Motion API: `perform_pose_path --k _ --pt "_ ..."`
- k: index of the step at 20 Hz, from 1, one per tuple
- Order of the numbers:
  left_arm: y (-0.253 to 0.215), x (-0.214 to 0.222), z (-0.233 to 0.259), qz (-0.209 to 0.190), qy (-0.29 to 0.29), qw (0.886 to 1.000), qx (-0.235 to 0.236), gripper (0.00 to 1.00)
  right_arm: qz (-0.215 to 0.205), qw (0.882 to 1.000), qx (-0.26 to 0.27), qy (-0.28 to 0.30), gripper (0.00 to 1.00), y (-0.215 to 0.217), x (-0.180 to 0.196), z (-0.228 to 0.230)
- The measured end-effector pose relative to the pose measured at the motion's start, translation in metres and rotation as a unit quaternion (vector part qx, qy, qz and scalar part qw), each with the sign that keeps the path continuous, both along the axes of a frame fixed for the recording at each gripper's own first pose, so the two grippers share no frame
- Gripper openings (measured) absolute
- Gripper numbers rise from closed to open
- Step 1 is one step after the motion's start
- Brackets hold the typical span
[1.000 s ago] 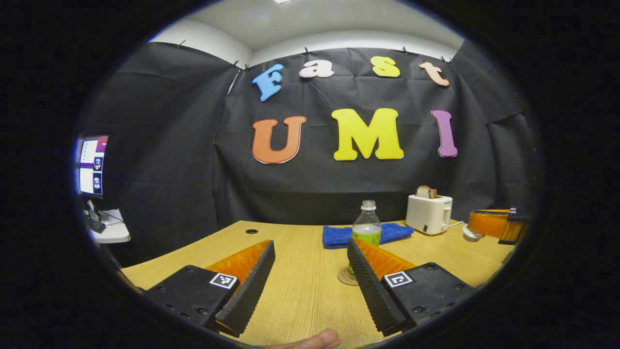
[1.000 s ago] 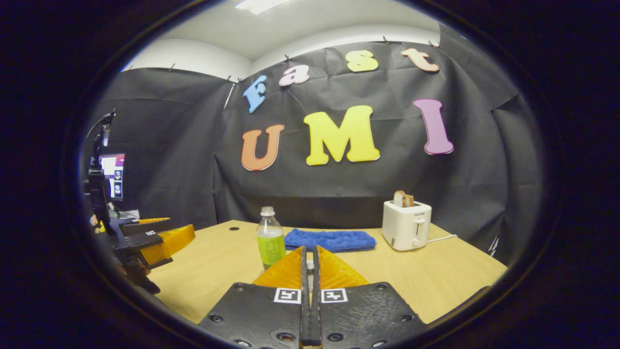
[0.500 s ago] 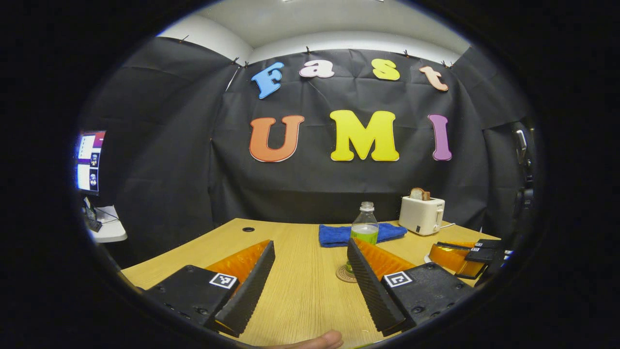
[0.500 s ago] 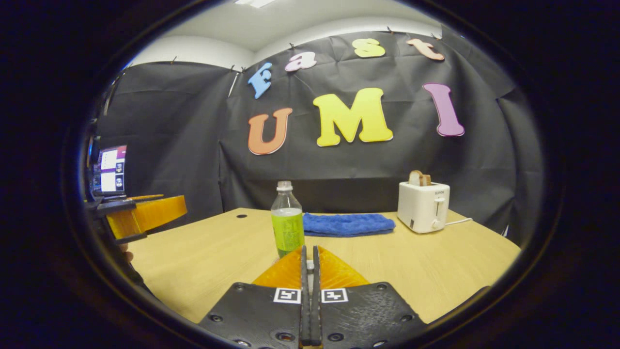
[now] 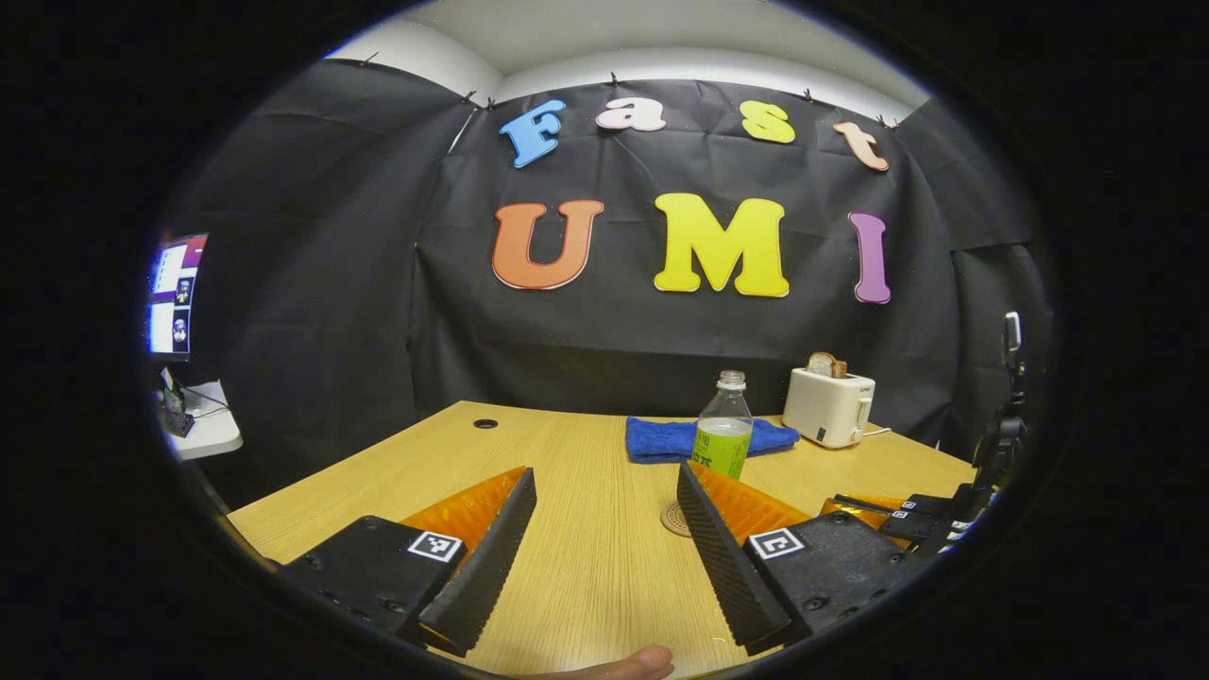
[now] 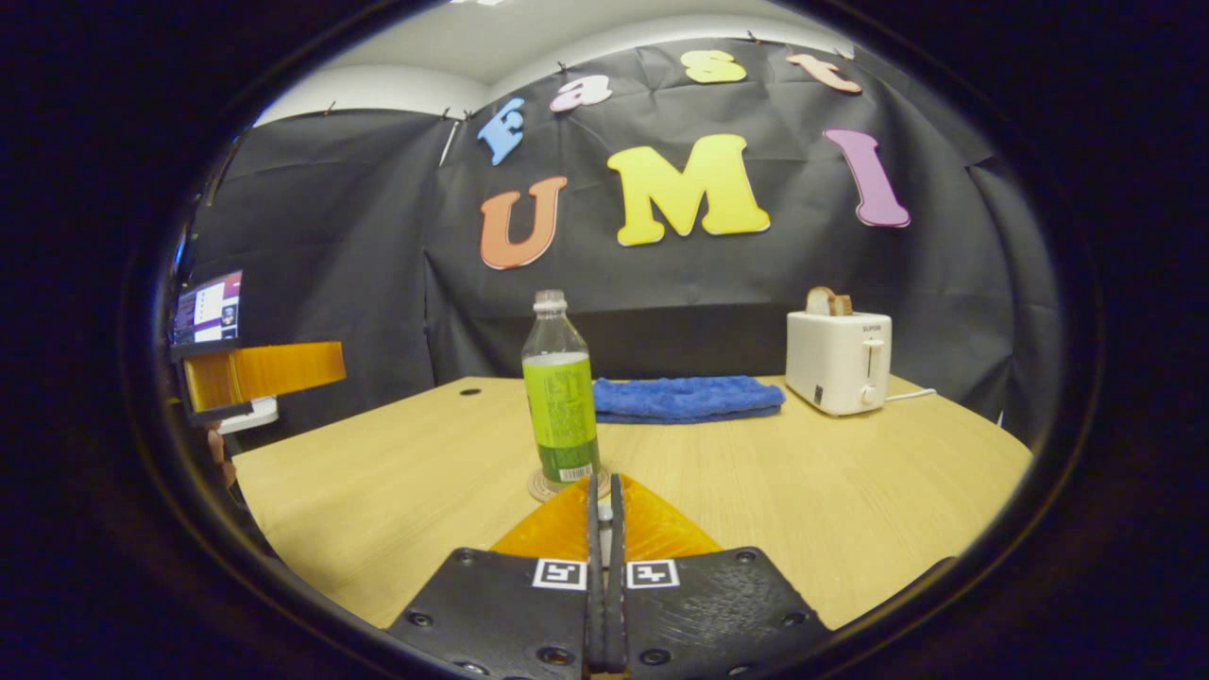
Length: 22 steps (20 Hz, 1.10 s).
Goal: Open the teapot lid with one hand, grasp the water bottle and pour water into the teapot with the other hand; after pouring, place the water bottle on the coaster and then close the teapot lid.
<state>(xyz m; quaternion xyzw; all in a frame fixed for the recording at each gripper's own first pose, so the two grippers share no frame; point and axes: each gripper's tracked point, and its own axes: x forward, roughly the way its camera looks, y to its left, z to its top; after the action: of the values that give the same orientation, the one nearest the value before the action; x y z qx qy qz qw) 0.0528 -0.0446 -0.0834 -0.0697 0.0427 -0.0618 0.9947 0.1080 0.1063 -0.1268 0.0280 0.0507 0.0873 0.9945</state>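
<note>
The clear plastic water bottle with a green label (image 6: pixel 561 389) stands upright on a round cork coaster (image 6: pixel 546 487) on the light wooden desk (image 6: pixel 774 491), just ahead of the right tongs (image 6: pixel 604 491), which are clenched together on nothing. The left tongs (image 5: pixel 604 486) are released, spread wide above the desk (a fingertip (image 5: pixel 619 664) shows below them). A folded blue cloth (image 6: pixel 688 398) and a white toaster (image 6: pixel 837 362) lie behind the bottle.

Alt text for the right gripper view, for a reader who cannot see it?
The right gripper, jaws closed and empty, faces a water bottle standing upright on a coaster on a wooden table, with a blue towel and toaster behind.
</note>
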Motion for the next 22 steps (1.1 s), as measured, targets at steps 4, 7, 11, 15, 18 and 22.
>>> perform_pose_path --k 4,7,11,15,18,22 --pt "-0.004 0.000 -0.002 -0.005 0.001 1.000 0.001 0.94 0.001 1.000 -0.003 -0.001 0.01 0.003 -0.001 -0.003" --pt "-0.004 -0.001 -0.002 -0.007 0.001 1.000 0.003 0.94 -0.002 1.000 -0.007 0.010 0.01 0.003 0.000 -0.015" --pt "-0.005 -0.001 -0.002 -0.009 0.005 1.000 0.002 0.94 -0.003 1.000 -0.012 0.012 0.03 0.005 0.000 -0.013" --pt "-0.008 -0.006 0.004 -0.014 0.003 1.000 0.004 0.94 0.001 1.000 -0.017 -0.012 0.19 0.008 -0.010 0.011" --pt "-0.007 -0.014 0.013 -0.019 -0.001 1.000 0.001 0.94 -0.018 0.999 -0.026 -0.037 0.37 0.003 -0.025 0.042" --pt "0.005 -0.026 0.033 -0.004 -0.014 1.000 0.009 0.94 -0.024 0.997 -0.018 -0.070 0.48 -0.006 -0.054 0.091"
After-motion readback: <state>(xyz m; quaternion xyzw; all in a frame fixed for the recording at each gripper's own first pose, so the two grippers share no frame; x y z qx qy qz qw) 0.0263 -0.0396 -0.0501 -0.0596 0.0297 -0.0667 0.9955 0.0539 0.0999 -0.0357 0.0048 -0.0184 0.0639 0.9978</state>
